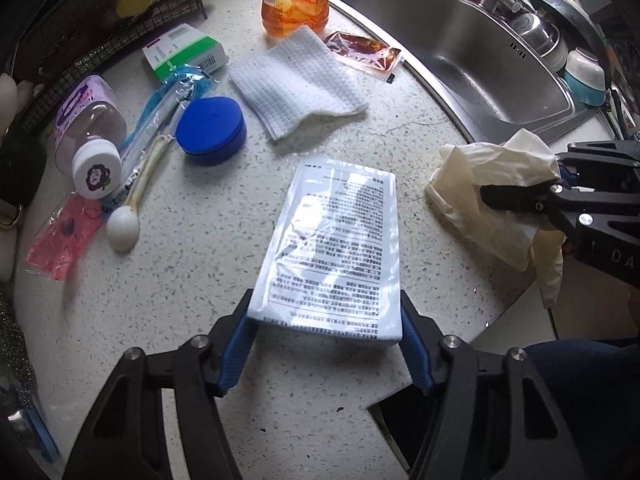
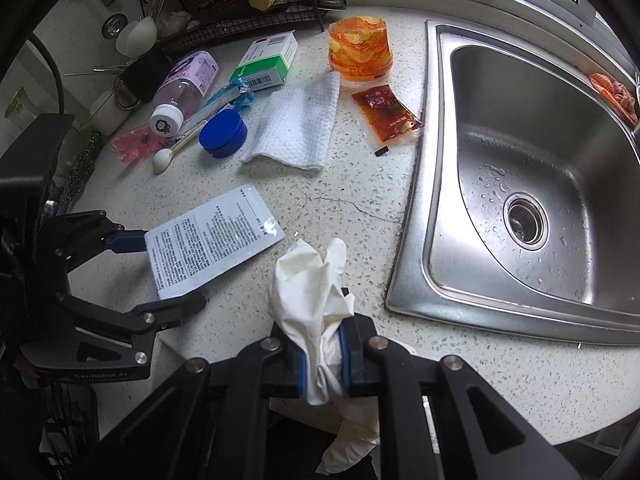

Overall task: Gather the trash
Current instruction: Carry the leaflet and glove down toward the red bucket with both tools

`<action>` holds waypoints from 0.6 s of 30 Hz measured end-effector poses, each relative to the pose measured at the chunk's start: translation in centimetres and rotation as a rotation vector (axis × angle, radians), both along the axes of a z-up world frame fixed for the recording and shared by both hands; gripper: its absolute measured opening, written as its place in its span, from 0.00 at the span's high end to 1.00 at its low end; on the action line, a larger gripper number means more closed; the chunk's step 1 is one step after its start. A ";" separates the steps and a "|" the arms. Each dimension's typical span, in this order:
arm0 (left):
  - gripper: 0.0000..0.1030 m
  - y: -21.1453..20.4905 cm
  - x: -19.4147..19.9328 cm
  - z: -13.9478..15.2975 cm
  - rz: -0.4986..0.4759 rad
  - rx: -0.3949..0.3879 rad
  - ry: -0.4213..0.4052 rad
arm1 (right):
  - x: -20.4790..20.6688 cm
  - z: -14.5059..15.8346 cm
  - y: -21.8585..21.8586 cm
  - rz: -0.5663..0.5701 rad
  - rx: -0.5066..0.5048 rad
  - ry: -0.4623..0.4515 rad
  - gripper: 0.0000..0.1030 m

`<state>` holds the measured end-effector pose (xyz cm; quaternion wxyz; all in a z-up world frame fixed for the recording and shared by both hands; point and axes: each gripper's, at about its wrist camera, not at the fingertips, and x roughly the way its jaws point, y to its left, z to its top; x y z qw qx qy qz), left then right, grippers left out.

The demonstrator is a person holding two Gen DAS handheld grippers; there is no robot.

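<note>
1. The left gripper (image 1: 326,344) straddles the near end of a flat white printed packet (image 1: 336,248); both blue pads sit against its side edges, so it grips the packet on the speckled counter (image 1: 224,280).
2. The right gripper (image 2: 325,364) is clenched on a crumpled cream glove (image 2: 312,280), which bunches up ahead of its tips and hangs down behind them.
3. The glove lies just right of the packet's far corner.
4. Beyond both tongs lie a white paper towel (image 1: 296,80) and a sauce sachet (image 1: 362,50); the sink (image 2: 520,184) sits right of the right gripper.
</note>
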<state>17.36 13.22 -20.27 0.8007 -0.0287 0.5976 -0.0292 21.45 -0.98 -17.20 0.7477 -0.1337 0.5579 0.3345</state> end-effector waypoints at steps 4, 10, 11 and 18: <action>0.40 0.2 0.2 0.9 0.029 0.001 -0.012 | -0.2 0.4 0.1 0.000 0.007 0.000 0.89; 0.40 0.2 -0.1 3.3 0.097 -0.023 -0.046 | -0.5 1.6 -0.3 0.014 0.023 -0.025 0.89; 0.40 0.0 -0.1 3.8 0.104 -0.026 -0.054 | -0.5 1.8 -0.4 0.013 0.026 -0.029 0.89; 0.40 -2.4 -1.7 7.6 0.144 -0.014 -0.112 | -1.7 4.4 -2.9 0.012 0.071 -0.070 0.89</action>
